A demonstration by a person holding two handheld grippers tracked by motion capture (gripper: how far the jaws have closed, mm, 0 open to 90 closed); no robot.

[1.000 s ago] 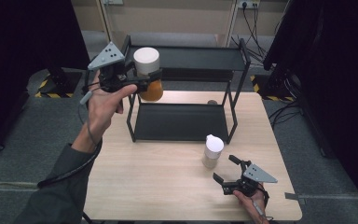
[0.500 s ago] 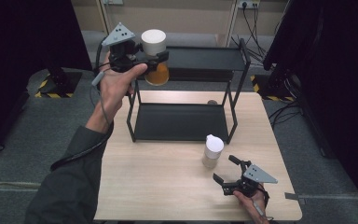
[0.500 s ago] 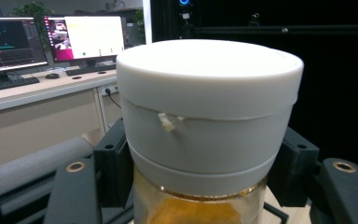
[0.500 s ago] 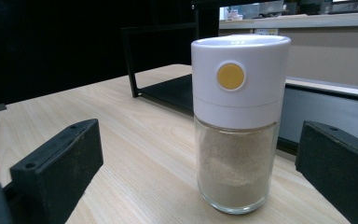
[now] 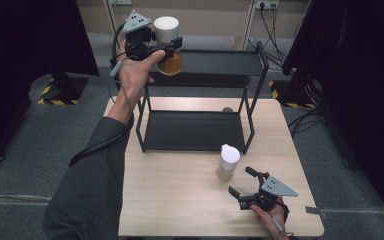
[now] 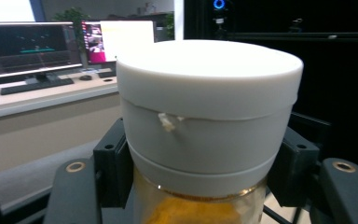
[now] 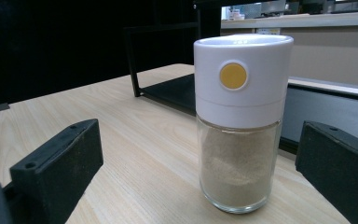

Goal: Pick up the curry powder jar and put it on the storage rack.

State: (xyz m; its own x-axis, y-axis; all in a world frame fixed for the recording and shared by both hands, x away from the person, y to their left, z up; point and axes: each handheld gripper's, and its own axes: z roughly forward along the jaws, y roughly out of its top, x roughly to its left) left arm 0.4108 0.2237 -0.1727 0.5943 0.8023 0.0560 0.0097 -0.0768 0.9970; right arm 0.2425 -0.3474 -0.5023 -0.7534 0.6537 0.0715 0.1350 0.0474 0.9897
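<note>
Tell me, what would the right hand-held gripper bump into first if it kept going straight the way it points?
Most likely the white-capped jar of pale powder standing on the table. It sits straight ahead of the open right hand-held gripper, in line with the gap between its jaws.

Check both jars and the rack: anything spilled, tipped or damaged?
Nothing spilled or tipped. One oddity: the orange-powder jar clamped in the left gripper has a small white fleck or chip at its lid seam. The pale-powder jar stands upright on the table, before the rack.
</note>
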